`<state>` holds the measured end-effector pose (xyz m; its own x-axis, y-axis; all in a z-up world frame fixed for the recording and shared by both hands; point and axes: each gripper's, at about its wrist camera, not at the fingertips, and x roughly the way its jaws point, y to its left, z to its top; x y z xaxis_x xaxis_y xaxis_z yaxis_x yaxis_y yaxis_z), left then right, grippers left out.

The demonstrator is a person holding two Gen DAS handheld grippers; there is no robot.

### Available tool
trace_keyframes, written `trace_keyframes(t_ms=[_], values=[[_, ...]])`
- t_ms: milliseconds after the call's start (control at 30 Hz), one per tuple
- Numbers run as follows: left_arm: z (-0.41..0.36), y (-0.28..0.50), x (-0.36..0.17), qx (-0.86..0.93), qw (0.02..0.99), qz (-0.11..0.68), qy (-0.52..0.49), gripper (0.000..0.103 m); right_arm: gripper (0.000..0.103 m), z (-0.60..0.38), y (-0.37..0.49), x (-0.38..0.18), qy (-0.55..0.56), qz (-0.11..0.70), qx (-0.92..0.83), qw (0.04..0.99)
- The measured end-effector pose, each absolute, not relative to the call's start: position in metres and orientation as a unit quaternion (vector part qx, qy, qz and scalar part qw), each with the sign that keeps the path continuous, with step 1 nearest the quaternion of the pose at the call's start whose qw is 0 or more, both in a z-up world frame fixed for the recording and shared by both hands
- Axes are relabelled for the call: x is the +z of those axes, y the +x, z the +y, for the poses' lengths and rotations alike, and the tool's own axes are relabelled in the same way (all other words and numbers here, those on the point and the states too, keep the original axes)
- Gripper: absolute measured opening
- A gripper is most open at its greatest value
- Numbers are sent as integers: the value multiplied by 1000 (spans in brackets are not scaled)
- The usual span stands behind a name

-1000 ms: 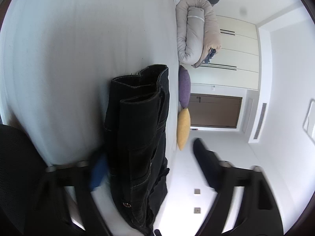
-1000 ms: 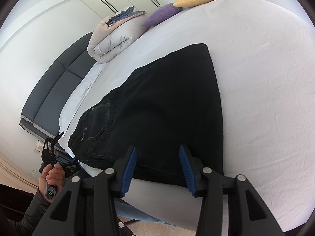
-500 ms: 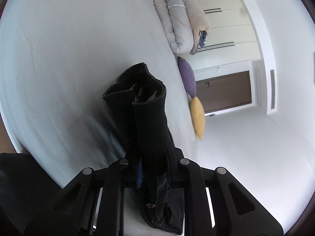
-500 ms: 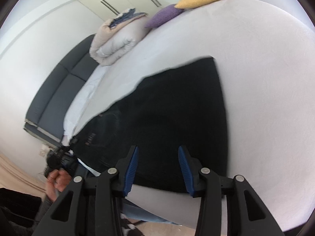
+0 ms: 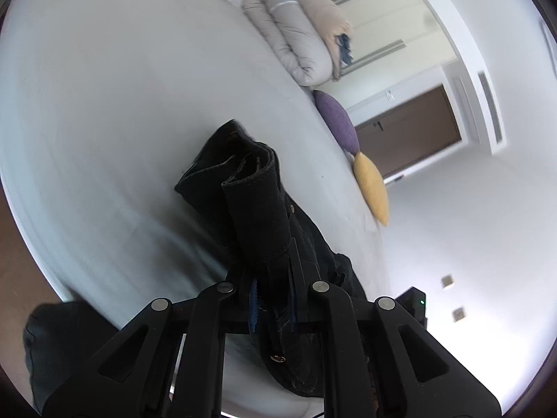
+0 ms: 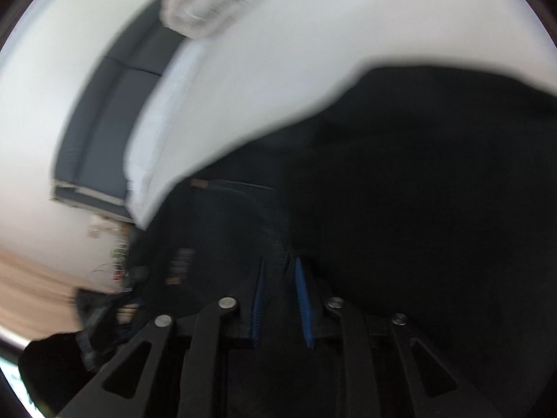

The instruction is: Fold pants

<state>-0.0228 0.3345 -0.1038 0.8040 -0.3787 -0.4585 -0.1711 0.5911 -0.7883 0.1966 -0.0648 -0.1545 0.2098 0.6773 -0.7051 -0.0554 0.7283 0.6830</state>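
Observation:
The black pants (image 5: 257, 216) lie on the white bed (image 5: 104, 104). My left gripper (image 5: 273, 299) is shut on the pants' waistband edge, and the cloth rises in folded layers just beyond the blue pads. In the blurred right wrist view the pants (image 6: 417, 191) fill most of the frame. My right gripper (image 6: 280, 296) has its blue pads close together with black cloth between them, so it is shut on the pants' near edge.
A rolled beige duvet (image 5: 299, 35), a purple cushion (image 5: 337, 125) and a yellow cushion (image 5: 372, 188) lie along the bed's far side. A dark sofa (image 6: 111, 122) stands against the wall. A brown door (image 5: 410, 129) is beyond the bed.
My left gripper closed on the waistband and lifted it. My right gripper moved forward onto the pants' edge and closed on it; the view is now blurred with motion.

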Motion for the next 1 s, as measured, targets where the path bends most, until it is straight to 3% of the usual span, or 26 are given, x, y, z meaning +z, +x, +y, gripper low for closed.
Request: trace_keyframes(t_ms=[367, 567, 667, 700, 733, 800, 867, 1000], values=[[219, 4, -17, -138, 919, 297, -220, 11, 0, -57, 183, -165, 246, 557, 246, 754], [138, 21, -2, -176, 927, 307, -121, 11, 0, -61, 177, -171, 259, 540, 252, 760], [107, 27, 0, -184, 928, 314, -86, 11, 3, -84, 174, -171, 320, 518, 279, 743], [96, 26, 1, -186, 928, 316, -70, 11, 22, -98, 171, -169, 354, 504, 282, 736], [87, 26, -1, -188, 927, 318, -61, 11, 34, -114, 167, -166, 387, 485, 288, 730], [68, 26, -7, -192, 925, 325, -44, 11, 74, -142, 162, -157, 437, 452, 290, 721], [49, 27, -16, -196, 922, 332, -26, 11, 89, -167, 159, -147, 464, 428, 292, 719], [0, 26, -39, -204, 916, 343, 46, 11, 103, -193, 155, -133, 477, 422, 323, 700]])
